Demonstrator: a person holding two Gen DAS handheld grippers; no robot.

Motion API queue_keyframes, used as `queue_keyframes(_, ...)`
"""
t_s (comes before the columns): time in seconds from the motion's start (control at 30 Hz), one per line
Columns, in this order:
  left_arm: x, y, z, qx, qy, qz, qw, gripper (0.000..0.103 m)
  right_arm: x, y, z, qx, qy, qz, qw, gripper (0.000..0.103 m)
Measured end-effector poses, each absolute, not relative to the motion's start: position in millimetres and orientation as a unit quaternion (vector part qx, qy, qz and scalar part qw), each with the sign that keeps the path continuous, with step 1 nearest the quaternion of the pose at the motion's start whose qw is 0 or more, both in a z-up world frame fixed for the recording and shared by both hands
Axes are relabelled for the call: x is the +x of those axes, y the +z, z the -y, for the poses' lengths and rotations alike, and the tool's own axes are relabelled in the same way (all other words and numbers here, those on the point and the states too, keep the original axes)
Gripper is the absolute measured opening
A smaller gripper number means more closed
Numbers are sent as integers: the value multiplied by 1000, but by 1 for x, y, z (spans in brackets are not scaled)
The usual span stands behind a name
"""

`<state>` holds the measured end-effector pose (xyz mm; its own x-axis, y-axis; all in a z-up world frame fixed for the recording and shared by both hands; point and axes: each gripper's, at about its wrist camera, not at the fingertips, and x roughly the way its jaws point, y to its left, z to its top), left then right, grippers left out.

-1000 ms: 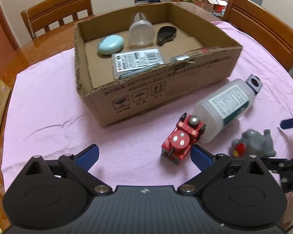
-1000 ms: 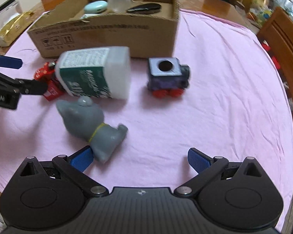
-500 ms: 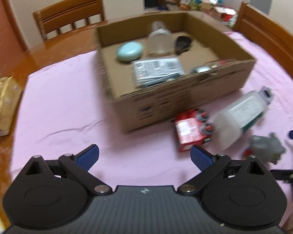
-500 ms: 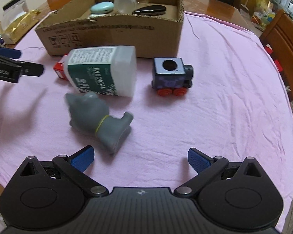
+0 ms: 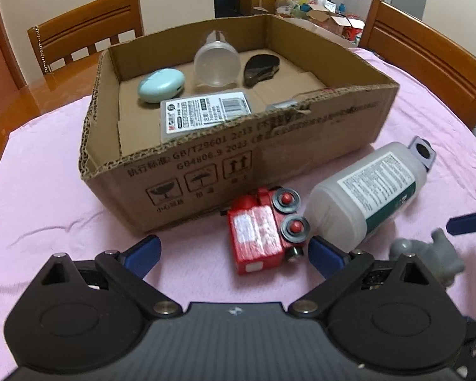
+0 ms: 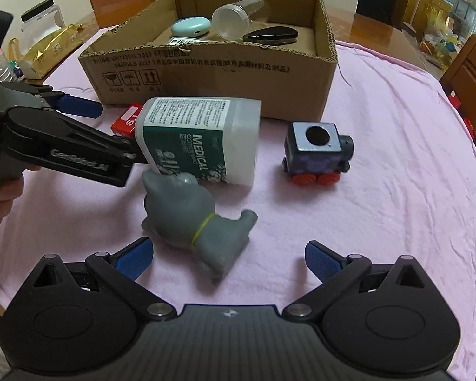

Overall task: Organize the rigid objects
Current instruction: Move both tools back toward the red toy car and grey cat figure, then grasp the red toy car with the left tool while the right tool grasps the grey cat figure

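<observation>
A cardboard box [image 5: 206, 165] [image 6: 225, 79] stands on the pink cloth and holds several small items. In front of it lie a red toy car [image 5: 263, 231] on its side, a white medical bottle [image 5: 371, 193] [image 6: 200, 139], a grey cat figure [image 6: 196, 219] [image 5: 428, 254] and a blue toy train [image 6: 317, 152]. My left gripper [image 5: 234, 254] is open, its fingers either side of the red car's near end. My right gripper [image 6: 228, 257] is open, with the grey cat between its fingers.
Wooden chairs [image 5: 85, 31] stand behind the table, another [image 5: 428, 60] at the right. A gold packet [image 6: 47, 47] and a jar [image 6: 41, 19] sit at the table's left edge. The left gripper's arm [image 6: 63, 149] reaches in beside the bottle.
The red car has tipped onto its side. My left gripper pulled back, then came in close around it. My right gripper has closed in on the grey cat.
</observation>
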<state>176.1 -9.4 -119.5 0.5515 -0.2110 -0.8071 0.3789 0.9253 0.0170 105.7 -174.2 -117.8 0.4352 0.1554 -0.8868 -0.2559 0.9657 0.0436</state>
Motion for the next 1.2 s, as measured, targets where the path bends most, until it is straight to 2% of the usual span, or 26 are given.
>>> queue_keyframes(0.1, 181, -122, 6, 81, -169, -446, 875, 96, 106, -118, 173, -43, 123, -517, 846, 103)
queue_keyframes(0.2, 182, -124, 6, 70, -176, -446, 875, 83, 104, -119, 173, -45, 120, -518, 845, 103)
queue_keyframes(0.27, 181, -121, 9, 74, -189, -438, 876, 60, 101, -119, 174, -43, 119, -520, 845, 103)
queue_keyframes(0.3, 181, -120, 10, 74, -196, -436, 875, 53, 101, -119, 174, -42, 117, -520, 845, 103)
queue_keyframes(0.77, 174, -116, -30, 89, -159, -450, 874, 52, 101, -116, 152, -6, 151, -532, 833, 103)
queue_keyframes(1.2, 174, -116, -46, 77, -151, -452, 876, 52, 123, -117, 123, -26, 136, -519, 843, 103)
